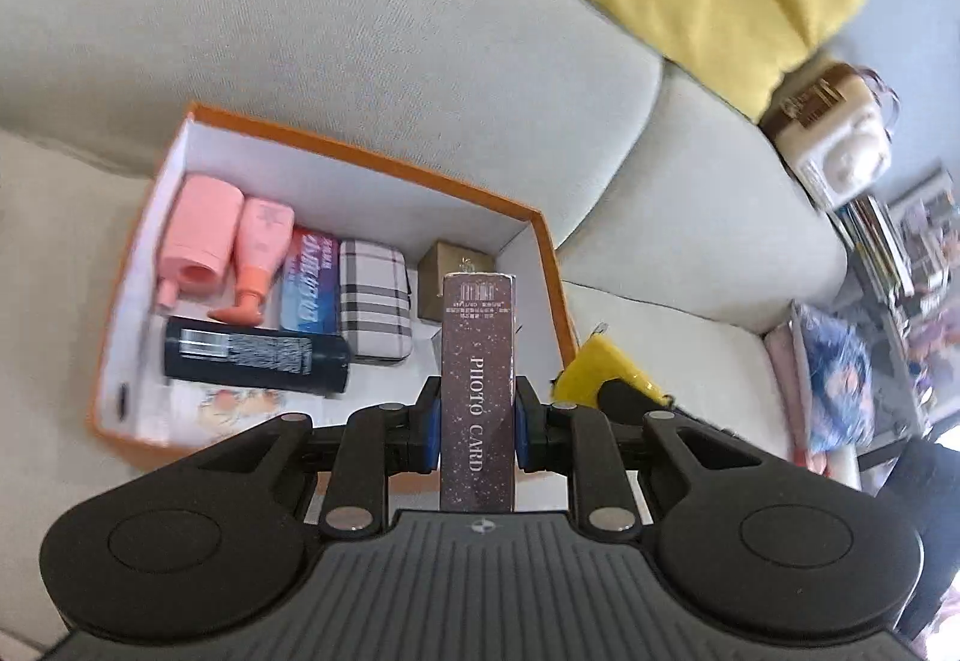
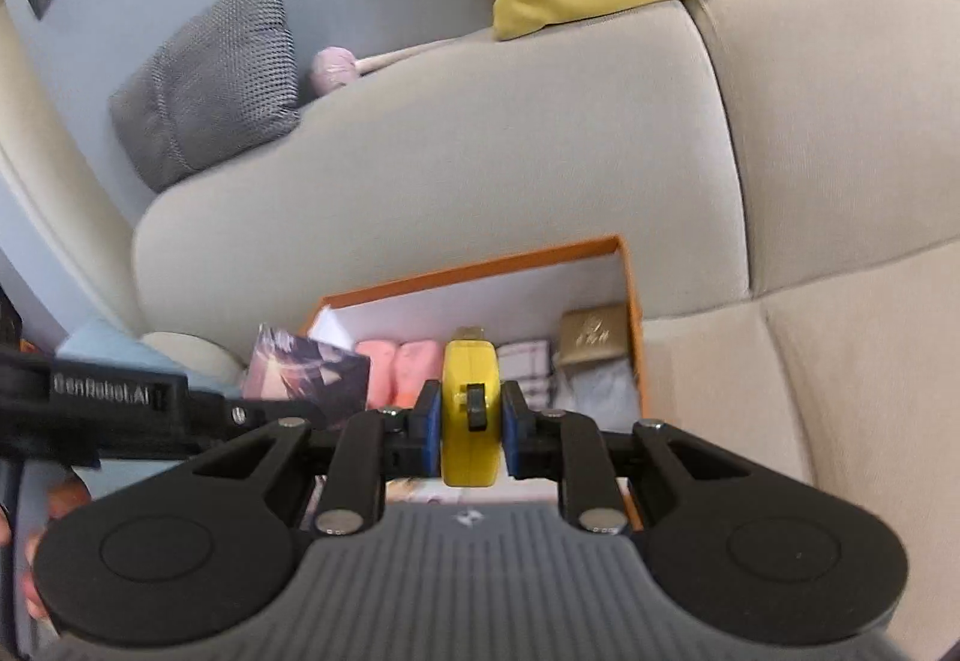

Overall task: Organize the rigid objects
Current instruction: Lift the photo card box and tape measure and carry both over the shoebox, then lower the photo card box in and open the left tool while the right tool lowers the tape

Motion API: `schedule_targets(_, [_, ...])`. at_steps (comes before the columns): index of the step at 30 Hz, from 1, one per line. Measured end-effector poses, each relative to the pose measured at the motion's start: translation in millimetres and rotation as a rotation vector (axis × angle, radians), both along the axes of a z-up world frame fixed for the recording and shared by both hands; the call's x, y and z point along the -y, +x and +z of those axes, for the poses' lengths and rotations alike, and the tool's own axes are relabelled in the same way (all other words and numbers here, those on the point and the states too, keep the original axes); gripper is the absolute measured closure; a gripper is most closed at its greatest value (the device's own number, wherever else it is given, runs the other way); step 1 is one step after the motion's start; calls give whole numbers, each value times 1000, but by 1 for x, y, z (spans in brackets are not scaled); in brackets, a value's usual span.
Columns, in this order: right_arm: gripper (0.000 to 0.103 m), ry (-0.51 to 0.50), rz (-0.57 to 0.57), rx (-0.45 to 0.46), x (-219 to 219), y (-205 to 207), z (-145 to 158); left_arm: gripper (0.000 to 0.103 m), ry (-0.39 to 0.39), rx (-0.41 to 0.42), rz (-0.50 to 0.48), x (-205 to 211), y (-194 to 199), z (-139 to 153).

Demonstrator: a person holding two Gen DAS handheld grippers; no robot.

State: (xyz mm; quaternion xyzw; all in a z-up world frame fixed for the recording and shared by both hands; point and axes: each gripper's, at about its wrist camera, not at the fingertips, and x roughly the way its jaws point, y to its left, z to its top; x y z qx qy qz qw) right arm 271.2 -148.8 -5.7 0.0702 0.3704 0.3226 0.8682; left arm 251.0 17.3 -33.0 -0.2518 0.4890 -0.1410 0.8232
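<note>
Brown card box (image 1: 478, 391), lettered PHOTO CARD, is standing upright between the blue pads of the left gripper (image 1: 478, 415), which is clamping it by its long sides. Beyond it the orange box (image 1: 372, 162) is sitting on the sofa (image 1: 360, 30), holding a black can (image 1: 258, 355), two pink bottles (image 1: 201, 241), a plaid case (image 1: 375, 301) and a small gold box (image 1: 447, 280). Yellow tape measure (image 2: 471, 415) is sitting edge-on in the right gripper (image 2: 471, 421), pinched narrow on both flat faces, above the orange box's near side
</note>
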Motion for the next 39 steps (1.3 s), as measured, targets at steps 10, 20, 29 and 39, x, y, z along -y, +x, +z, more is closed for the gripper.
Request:
schedule_targets(10, [83,-201,22,-112,-27,48,-37,78,-12,-292,-21,15,64,-103])
schedule_targets(20, [83,-269,52,-122,-33,57,-57,78,-25,-481,10,24,75,-155])
schedule_targets(29, [83,-326,83,-138,-39,59,-70,72,96,-462,-33,27,67,-147])
schedule_targets(39, [83,-377,81,-161,-46,60,-76,72,111,-447,-45,29,76,-143])
